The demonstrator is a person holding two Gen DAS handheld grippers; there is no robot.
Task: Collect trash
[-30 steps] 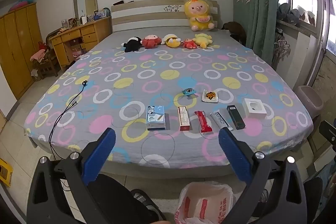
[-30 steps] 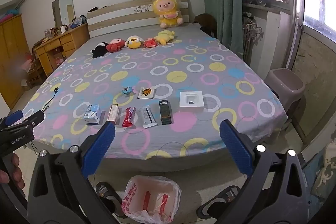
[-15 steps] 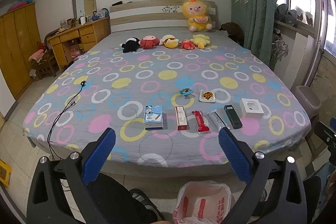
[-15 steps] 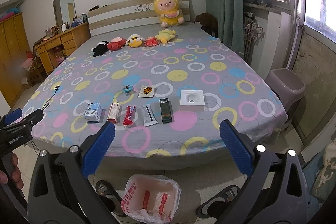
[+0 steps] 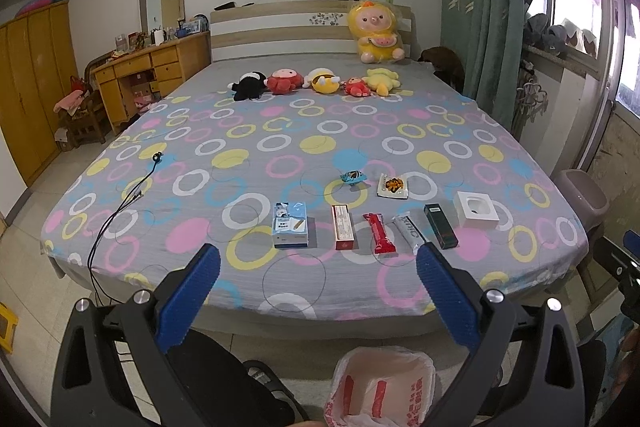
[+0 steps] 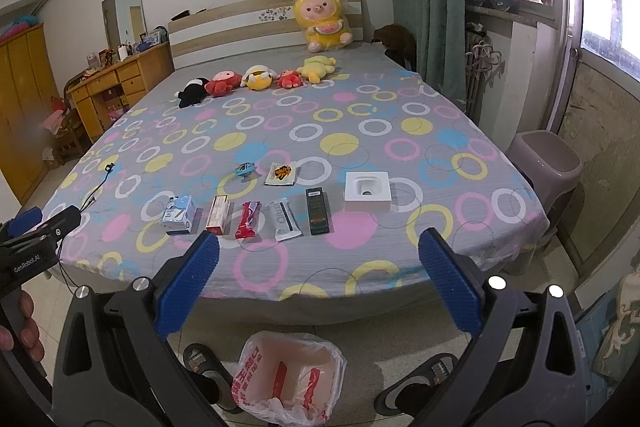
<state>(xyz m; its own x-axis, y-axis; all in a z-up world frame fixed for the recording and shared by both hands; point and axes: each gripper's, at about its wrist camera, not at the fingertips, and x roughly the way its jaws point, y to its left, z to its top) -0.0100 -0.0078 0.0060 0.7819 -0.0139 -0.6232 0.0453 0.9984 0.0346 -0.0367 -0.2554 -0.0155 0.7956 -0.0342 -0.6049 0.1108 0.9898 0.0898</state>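
Near the bed's foot lies a row of trash: a light blue carton [image 5: 291,224] [image 6: 179,215], a red-and-white box [image 5: 343,227] [image 6: 218,214], a red wrapper [image 5: 382,233] [image 6: 248,219], a white wrapper [image 5: 410,230] [image 6: 284,219], a dark green box [image 5: 439,225] [image 6: 317,210] and a white square box [image 5: 477,210] [image 6: 367,191]. Behind them sit a small blue wrapper [image 5: 353,176] [image 6: 244,169] and a white-orange packet [image 5: 393,185] [image 6: 281,173]. A bin lined with a white-and-red bag [image 5: 382,387] [image 6: 290,375] stands on the floor below. My left gripper [image 5: 318,283] and right gripper [image 6: 319,279] hang open and empty before the bed.
Several plush toys [image 5: 320,81] line the far end of the bed [image 5: 280,131]. A black cable [image 5: 120,203] trails off its left edge. A grey stool [image 6: 544,163] stands at the right by the window, wooden furniture [image 5: 152,75] at the left. A person's slippered feet [image 6: 416,383] flank the bin.
Both grippers have shifted slightly; the bed and the row of trash sit a little lower and nearer in the views. Jaws stay open.
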